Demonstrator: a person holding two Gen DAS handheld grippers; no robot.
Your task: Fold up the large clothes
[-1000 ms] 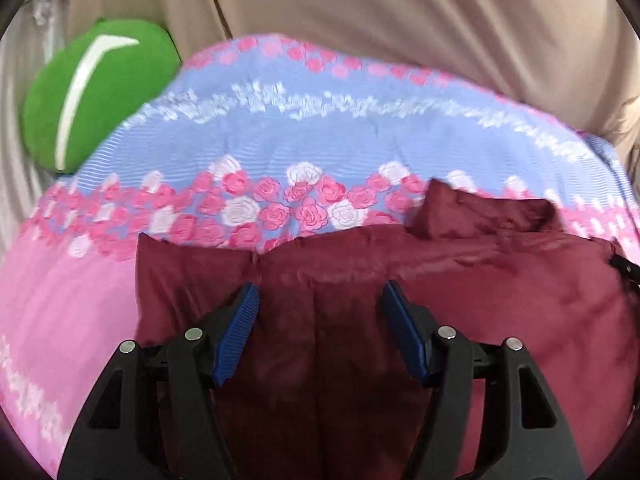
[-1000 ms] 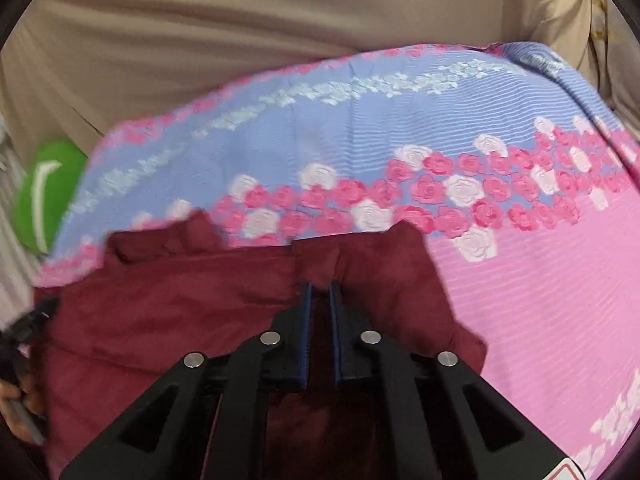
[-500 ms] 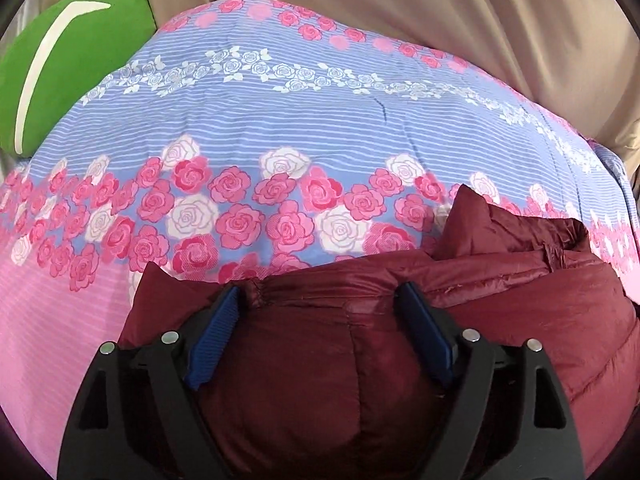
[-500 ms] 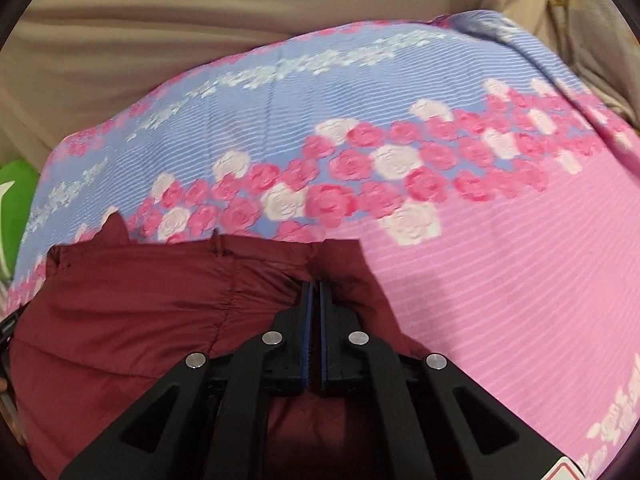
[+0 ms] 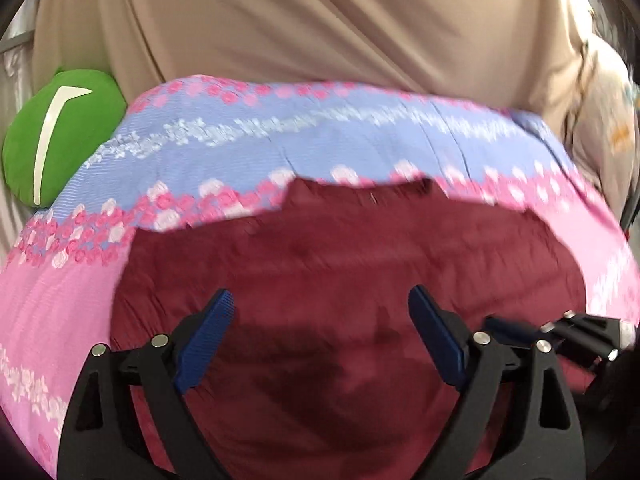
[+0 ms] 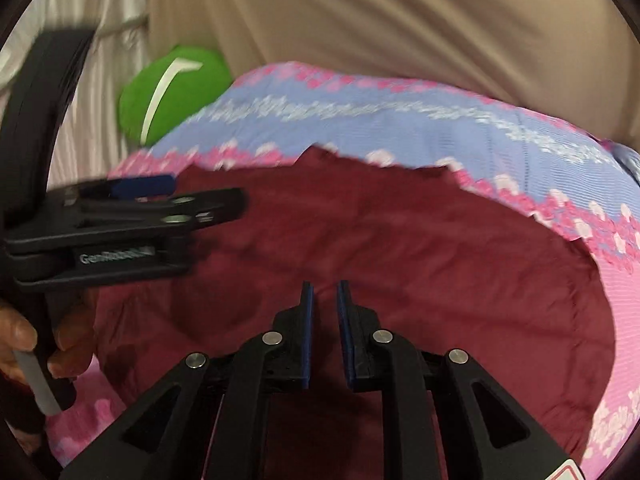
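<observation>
On the pink-and-blue rose-print bedspread (image 5: 280, 148), the puffy maroon padded jacket (image 5: 340, 264) lies bundled beneath my fingers, left gripper (image 5: 320, 312) wide, right gripper (image 6: 325, 300) narrowly parted, both empty; fold looks nearly finished.

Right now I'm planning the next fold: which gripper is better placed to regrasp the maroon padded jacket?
Left, probably. The left gripper is wide open above the maroon padded jacket; the right gripper has only a narrow gap, holding nothing.
</observation>
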